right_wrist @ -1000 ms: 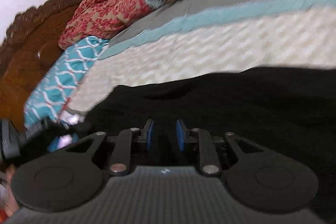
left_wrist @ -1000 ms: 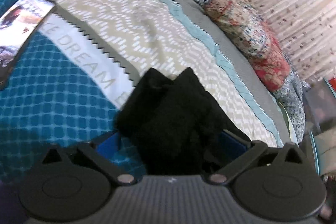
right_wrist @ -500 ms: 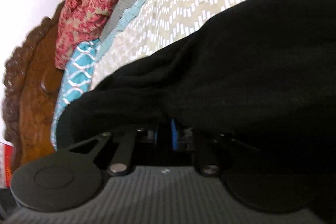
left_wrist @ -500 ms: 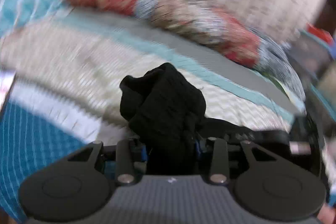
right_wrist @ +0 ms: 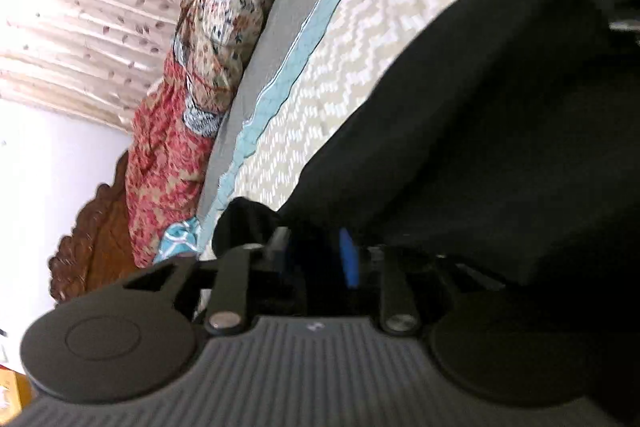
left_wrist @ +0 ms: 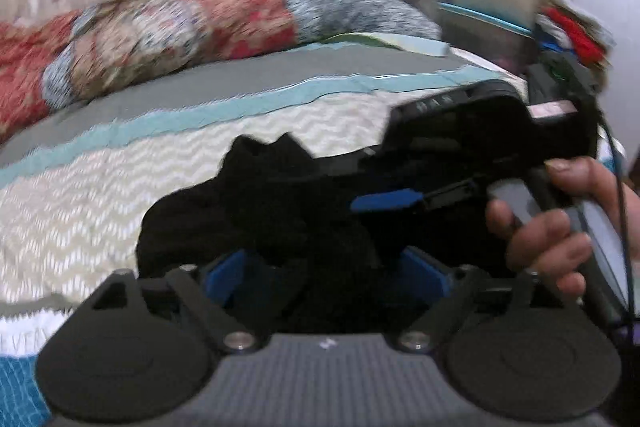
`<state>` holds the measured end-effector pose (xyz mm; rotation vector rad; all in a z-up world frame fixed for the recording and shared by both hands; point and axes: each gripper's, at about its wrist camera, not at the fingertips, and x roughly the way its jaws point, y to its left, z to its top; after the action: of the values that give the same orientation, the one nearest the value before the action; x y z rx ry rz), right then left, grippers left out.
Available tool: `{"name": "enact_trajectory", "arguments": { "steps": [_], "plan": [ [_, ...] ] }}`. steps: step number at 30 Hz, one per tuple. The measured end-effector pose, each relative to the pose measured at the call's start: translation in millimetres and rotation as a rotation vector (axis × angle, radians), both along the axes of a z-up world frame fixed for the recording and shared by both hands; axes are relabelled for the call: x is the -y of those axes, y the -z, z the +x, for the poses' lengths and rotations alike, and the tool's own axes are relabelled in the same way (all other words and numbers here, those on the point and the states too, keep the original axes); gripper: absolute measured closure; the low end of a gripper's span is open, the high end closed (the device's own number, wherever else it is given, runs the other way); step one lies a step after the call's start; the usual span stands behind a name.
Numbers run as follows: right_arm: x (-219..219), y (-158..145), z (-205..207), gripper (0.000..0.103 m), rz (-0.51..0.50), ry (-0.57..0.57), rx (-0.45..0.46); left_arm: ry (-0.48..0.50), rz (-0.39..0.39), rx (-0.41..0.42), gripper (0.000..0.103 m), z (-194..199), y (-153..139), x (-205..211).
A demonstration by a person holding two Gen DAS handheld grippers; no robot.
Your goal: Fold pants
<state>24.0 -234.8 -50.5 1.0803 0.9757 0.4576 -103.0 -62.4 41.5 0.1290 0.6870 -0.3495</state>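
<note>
Black pants (left_wrist: 256, 219) bunch between wide-spread left tongs (left_wrist: 324, 273); tilted right tongs (right_wrist: 316, 259) pinch them.

Left wrist view: close behind bunched black pants (left_wrist: 256, 219), level across the zigzag-patterned cream bedspread (left_wrist: 100, 195) toward the red floral quilt (left_wrist: 172, 27). Right wrist view: rolled sideways, equally close; same pants (right_wrist: 500, 131), bedspread (right_wrist: 360, 39), quilt (right_wrist: 176, 147) shared.

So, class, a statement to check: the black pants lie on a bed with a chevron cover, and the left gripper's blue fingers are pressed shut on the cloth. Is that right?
Not quite. In the left wrist view the left gripper has its blue fingers spread wide apart, with the black pants bunched loosely between them, not pinched. The chevron bed cover is right.
</note>
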Motion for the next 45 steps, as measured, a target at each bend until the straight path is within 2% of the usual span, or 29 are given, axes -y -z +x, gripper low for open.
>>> {"name": "enact_trajectory", "arguments": {
  "steps": [2, 3, 5, 6, 11, 13, 15, 16, 17, 18, 19, 22, 24, 27, 30, 31, 32, 34, 36, 37, 39, 42, 45],
  "plan": [
    [-2, -3, -3, 0.039, 0.006, -0.021, 0.030, 0.020, -0.005, 0.020, 0.010, -9, -8, -5],
    [-4, -5, -4, 0.035, 0.002, -0.031, 0.046, 0.013, -0.027, 0.017, 0.010, -12, -13, -11],
    [-17, -10, 3, 0.022, -0.008, -0.047, 0.065, -0.027, -0.104, -0.006, 0.010, -17, -23, -29],
    [-19, -13, 3, 0.019, -0.008, -0.054, 0.072, -0.056, -0.145, -0.019, 0.009, -16, -26, -41],
    [-22, -25, 5, 0.012, 0.053, -0.091, 0.105, -0.272, -0.338, -0.083, 0.009, -16, -32, -105],
    [-35, -31, 8, 0.012, -0.029, -0.134, 0.122, -0.327, -0.388, -0.097, 0.009, -18, -31, -122],
    [-49, -31, 9, 0.012, -0.127, -0.179, 0.128, -0.358, -0.402, -0.100, 0.009, -16, -28, -133],
    [-55, -32, 8, 0.019, -0.166, -0.197, 0.143, -0.366, -0.397, -0.099, 0.010, -15, -29, -135],
    [-58, -33, 5, 0.053, -0.196, -0.196, 0.171, -0.369, -0.396, -0.097, 0.010, -15, -28, -135],
    [-60, -37, 1, 0.071, -0.246, -0.180, 0.195, -0.365, -0.400, -0.094, 0.010, -15, -29, -135],
    [-59, -41, -2, 0.082, -0.283, -0.165, 0.223, -0.356, -0.402, -0.091, 0.010, -16, -29, -132],
    [-53, -46, -13, 0.085, -0.358, -0.121, 0.293, -0.317, -0.385, -0.074, 0.010, -12, -31, -122],
    [-54, -42, -20, 0.086, -0.454, -0.106, 0.327, -0.292, -0.369, -0.064, 0.011, -8, -32, -112],
    [-59, -19, -17, 0.087, -0.622, -0.102, 0.298, -0.248, -0.358, -0.049, 0.012, 4, -32, -95],
    [-36, -7, -5, 0.085, -0.525, -0.081, 0.208, -0.199, -0.357, -0.065, 0.018, 24, -28, -78],
    [-32, -10, -4, 0.080, -0.512, -0.080, 0.206, -0.181, -0.353, -0.070, 0.022, 31, -26, -71],
    [-31, -16, -4, 0.072, -0.507, -0.071, 0.221, -0.164, -0.347, -0.077, 0.025, 39, -24, -64],
    [-25, -33, -13, 0.067, -0.501, -0.035, 0.291, -0.145, -0.348, -0.098, 0.041, 53, -18, -56],
    [-10, -47, -25, 0.067, -0.501, -0.007, 0.352, -0.137, -0.370, -0.142, 0.051, 71, -9, -50],
    [-5, -51, -30, 0.066, -0.511, 0.012, 0.376, -0.136, -0.381, -0.160, 0.057, 76, -5, -47],
    [20, -57, -50, 0.065, -0.565, 0.066, 0.423, -0.127, -0.400, -0.209, 0.061, 87, 7, -41],
    [55, -62, -69, 0.057, -0.670, 0.188, 0.443, -0.105, -0.378, -0.253, 0.062, 96, 26, -26],
    [96, -57, -83, 0.038, -0.754, 0.341, 0.406, -0.097, -0.299, -0.254, 0.061, 98, 43, -12]
  ]
}}
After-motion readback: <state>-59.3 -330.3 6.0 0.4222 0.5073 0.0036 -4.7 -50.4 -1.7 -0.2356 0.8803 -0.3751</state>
